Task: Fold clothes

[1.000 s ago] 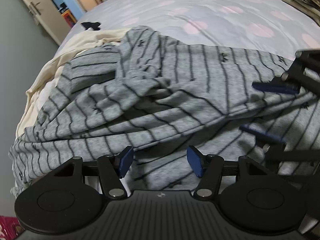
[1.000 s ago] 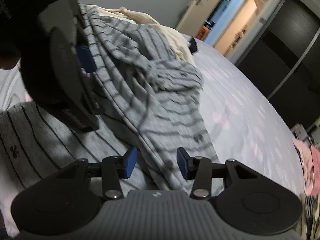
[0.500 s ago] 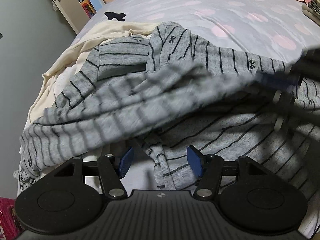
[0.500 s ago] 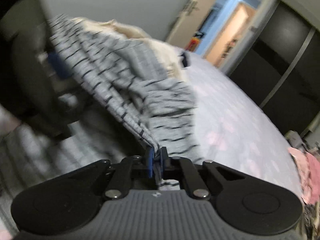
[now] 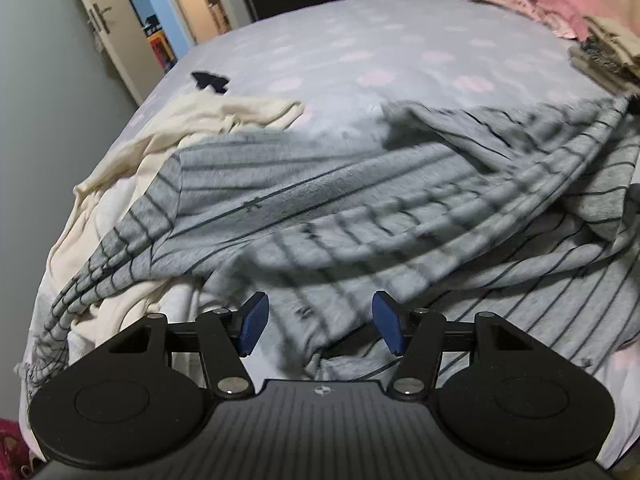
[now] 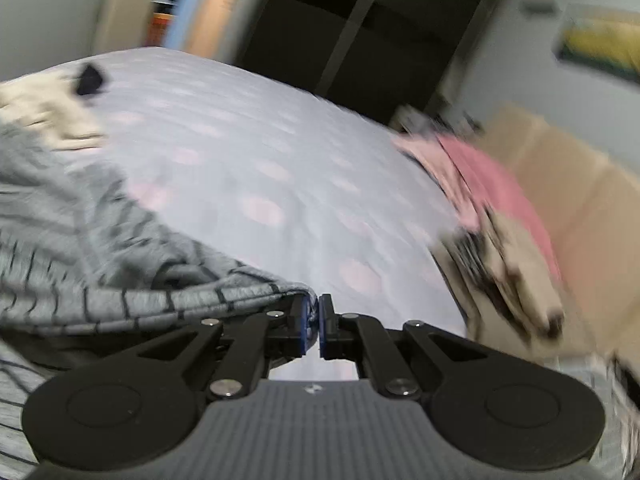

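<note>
A grey garment with thin dark stripes (image 5: 360, 208) lies rumpled across the near part of the bed. My left gripper (image 5: 316, 326) hovers just above its near folds, open, its blue pads (image 5: 251, 323) clear of the cloth. In the right wrist view my right gripper (image 6: 317, 326) is shut on an edge of the striped garment (image 6: 192, 300), which trails off to the left in a stretched band. In the left wrist view that pulled part runs up to the right edge; the right gripper itself is out of that view.
A cream garment (image 5: 192, 120) lies bunched at the bed's left side beside a small dark item (image 5: 210, 80). Pink clothes (image 6: 480, 176) and folded beige pieces (image 6: 516, 276) sit at the far right. The spotted lilac bedsheet (image 5: 380, 52) stretches behind. A door stands at the far left.
The right gripper shut on the striped garment's edge and swung right, pulling the cloth out across the bed. The left gripper rose a little and stayed open.
</note>
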A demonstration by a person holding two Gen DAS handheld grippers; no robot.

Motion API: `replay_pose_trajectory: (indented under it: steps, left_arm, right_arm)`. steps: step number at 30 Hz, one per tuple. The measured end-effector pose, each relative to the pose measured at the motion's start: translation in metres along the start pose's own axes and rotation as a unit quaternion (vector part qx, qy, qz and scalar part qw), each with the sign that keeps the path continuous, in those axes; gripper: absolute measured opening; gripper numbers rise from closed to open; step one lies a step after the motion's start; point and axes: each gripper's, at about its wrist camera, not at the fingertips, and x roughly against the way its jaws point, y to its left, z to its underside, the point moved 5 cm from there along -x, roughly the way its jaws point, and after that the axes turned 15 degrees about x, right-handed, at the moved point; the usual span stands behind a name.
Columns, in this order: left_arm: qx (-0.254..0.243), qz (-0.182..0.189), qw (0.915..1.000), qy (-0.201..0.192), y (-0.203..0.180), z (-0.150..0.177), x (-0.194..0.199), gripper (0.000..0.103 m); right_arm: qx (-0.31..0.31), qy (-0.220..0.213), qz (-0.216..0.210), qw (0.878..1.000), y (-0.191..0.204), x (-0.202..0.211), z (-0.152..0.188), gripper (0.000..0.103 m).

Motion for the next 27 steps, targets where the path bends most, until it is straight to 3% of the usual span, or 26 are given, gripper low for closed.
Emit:
replay_pose_trajectory:
  steps: [5, 10, 16, 19, 21, 27]
  left_arm:
    - [-0.011, 0.016, 0.9998, -0.004, -0.015, 0.001, 0.005, 0.056]
    - [-0.029, 0.018, 0.9994, 0.004, -0.025, 0.001, 0.004, 0.056]
    - [-0.029, 0.025, 0.9989, 0.025, -0.019, -0.011, 0.008, 0.056]
    - [-0.010, 0.028, 0.9990, 0.034, -0.009, -0.022, 0.010, 0.056]
    - [0.002, 0.027, 0.9987, 0.042, -0.002, -0.029, 0.008, 0.056]
    - [-0.015, -0.012, 0.9991, 0.037, 0.014, -0.048, -0.001, 0.056]
  right_arm:
    - [-0.016, 0.049, 0.027, 0.998, -0.034, -0.005, 0.042, 0.005]
    - [0.002, 0.078, -0.016, 0.997, -0.032, -0.013, 0.068, 0.006]
    - [0.026, 0.065, -0.043, 0.997, -0.026, 0.006, 0.070, 0.010]
    - [0.030, 0.053, -0.040, 0.997, -0.020, 0.019, 0.067, 0.022]
    - [0.031, 0.041, -0.044, 0.998, -0.009, 0.032, 0.064, 0.022]
    - [0.091, -0.018, -0.098, 0.991, 0.043, 0.056, 0.052, 0.032]
